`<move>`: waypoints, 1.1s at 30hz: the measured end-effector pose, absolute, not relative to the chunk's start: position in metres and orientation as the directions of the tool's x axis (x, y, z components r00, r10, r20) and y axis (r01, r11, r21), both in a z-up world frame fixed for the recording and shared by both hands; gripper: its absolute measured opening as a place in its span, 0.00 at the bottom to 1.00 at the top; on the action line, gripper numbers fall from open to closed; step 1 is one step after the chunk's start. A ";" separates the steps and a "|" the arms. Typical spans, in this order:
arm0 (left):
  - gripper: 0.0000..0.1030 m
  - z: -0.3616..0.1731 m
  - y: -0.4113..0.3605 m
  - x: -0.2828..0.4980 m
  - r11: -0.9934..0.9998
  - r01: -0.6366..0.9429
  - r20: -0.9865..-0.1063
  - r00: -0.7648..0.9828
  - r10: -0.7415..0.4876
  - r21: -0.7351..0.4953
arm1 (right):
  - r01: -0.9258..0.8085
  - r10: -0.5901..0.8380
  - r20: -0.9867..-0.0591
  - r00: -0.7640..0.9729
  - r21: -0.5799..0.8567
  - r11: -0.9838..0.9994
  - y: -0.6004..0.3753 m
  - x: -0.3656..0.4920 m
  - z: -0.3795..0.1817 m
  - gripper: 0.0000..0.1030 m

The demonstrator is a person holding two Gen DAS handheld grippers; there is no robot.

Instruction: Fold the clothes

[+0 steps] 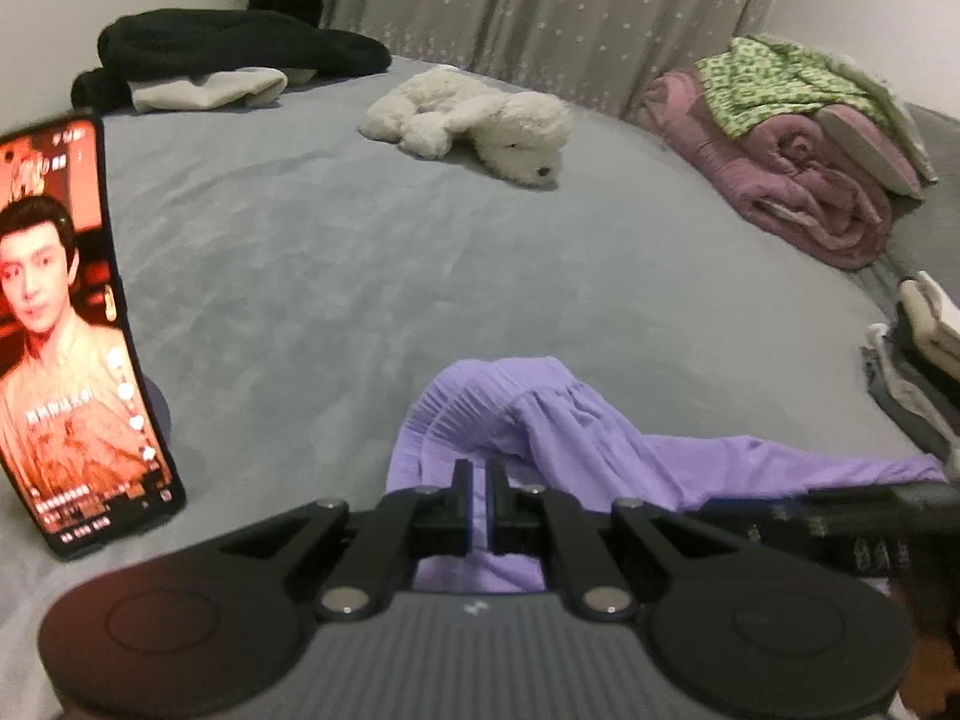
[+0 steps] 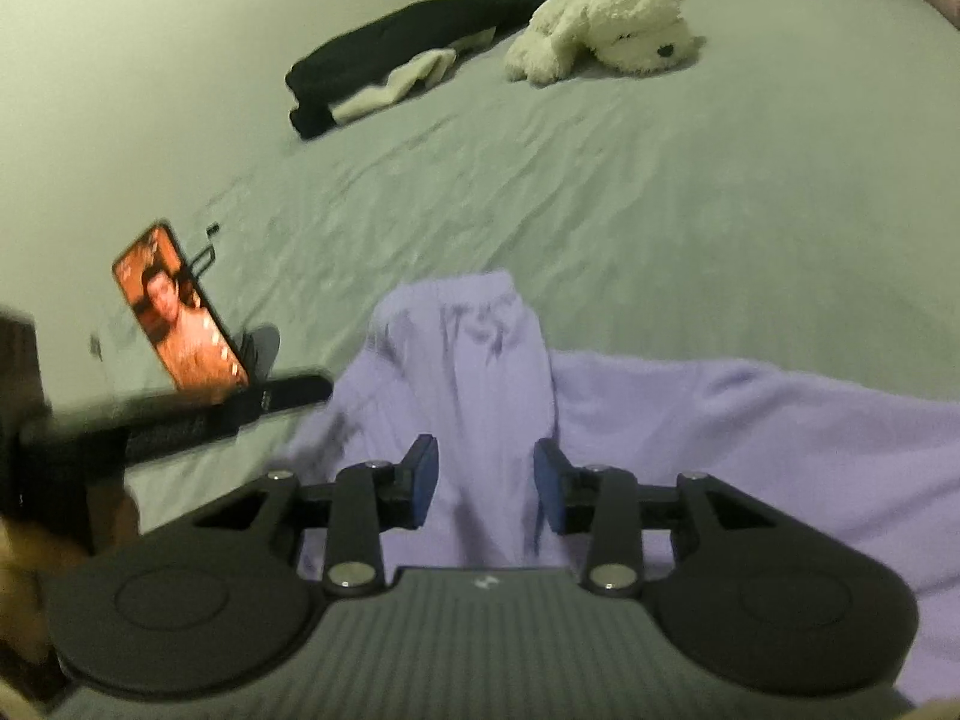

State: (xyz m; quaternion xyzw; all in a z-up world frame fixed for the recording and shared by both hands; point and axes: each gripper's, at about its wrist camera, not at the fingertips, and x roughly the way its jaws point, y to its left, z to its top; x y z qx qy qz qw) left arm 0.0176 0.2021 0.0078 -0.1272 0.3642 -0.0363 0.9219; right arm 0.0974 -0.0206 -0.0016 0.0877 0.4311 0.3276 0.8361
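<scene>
Lavender garment (image 1: 528, 420) bunched on the grey bed (image 1: 360, 276), near edge | left gripper (image 1: 478, 468) jaws pinching its gathered fabric, likely to lift an edge for folding | right gripper (image 2: 486, 480) jaws spread over a fold, poised to grasp | propped phone (image 1: 66, 336) just left, plush dog (image 1: 480, 120) well beyond

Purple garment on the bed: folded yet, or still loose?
Loose. The purple garment lies bunched and rumpled on the grey bedsheet, one end pinched in the left gripper; no neat fold shows.
</scene>
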 end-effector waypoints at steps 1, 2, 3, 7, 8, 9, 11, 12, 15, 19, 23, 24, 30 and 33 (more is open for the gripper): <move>0.04 0.006 0.202 0.016 0.964 -0.006 -0.661 0.728 -0.179 -0.267 | -0.466 0.623 -0.658 0.423 0.431 0.772 -0.021 0.102 -0.001 0.39; 0.04 0.005 0.200 0.015 0.965 0.013 -0.661 0.726 -0.190 -0.263 | -0.458 0.627 -0.648 0.431 0.442 0.771 -0.022 0.107 -0.001 0.39; 0.04 0.004 0.198 0.013 0.967 0.031 -0.660 0.726 -0.195 -0.252 | -0.451 0.632 -0.639 0.439 0.452 0.770 -0.024 0.111 -0.001 0.39; 0.04 -0.001 0.193 0.007 0.971 0.090 -0.668 0.712 -0.218 -0.221 | -0.456 0.655 -0.634 0.412 0.478 0.750 -0.017 0.132 -0.010 0.39; 0.04 -0.002 0.194 0.007 0.971 0.093 -0.673 0.706 -0.222 -0.222 | -0.460 0.652 -0.638 0.409 0.473 0.751 -0.014 0.136 -0.013 0.39; 0.04 -0.004 0.195 0.007 0.970 0.093 -0.679 0.699 -0.224 -0.224 | -0.464 0.650 -0.643 0.405 0.468 0.752 -0.011 0.140 -0.015 0.39; 0.04 -0.007 0.197 0.007 0.969 0.092 -0.691 0.685 -0.229 -0.229 | -0.476 0.654 -0.638 0.406 0.464 0.747 -0.005 0.145 -0.020 0.39; 0.04 -0.009 0.198 0.006 0.969 0.092 -0.697 0.679 -0.231 -0.231 | -0.481 0.659 -0.631 0.408 0.466 0.743 -0.003 0.147 -0.022 0.39; 0.04 -0.013 0.200 0.006 0.968 0.091 -0.715 0.659 -0.235 -0.233 | -0.484 0.676 -0.614 0.408 0.482 0.730 0.001 0.150 -0.026 0.39; 0.04 -0.016 0.197 0.004 0.973 0.087 -0.728 0.650 -0.217 -0.212 | -0.495 0.678 -0.608 0.413 0.475 0.727 0.006 0.145 -0.025 0.19; 0.04 -0.013 0.200 0.004 0.970 0.068 -0.730 0.647 -0.221 -0.234 | -0.525 0.681 -0.589 0.435 0.448 0.723 0.010 0.135 -0.013 0.11; 0.05 -0.012 0.202 0.004 0.967 0.060 -0.729 0.646 -0.228 -0.249 | -0.535 0.686 -0.581 0.439 0.445 0.718 0.010 0.131 -0.008 0.10; 0.34 -0.002 0.225 -0.002 0.925 -0.006 -0.688 0.670 -0.279 -0.381 | -0.605 0.715 -0.544 0.440 0.408 0.683 0.017 0.097 0.018 0.08; 0.34 0.003 0.237 -0.007 0.887 -0.022 -0.646 0.693 -0.319 -0.461 | -0.643 0.717 -0.549 0.429 0.372 0.670 0.024 0.078 0.021 0.08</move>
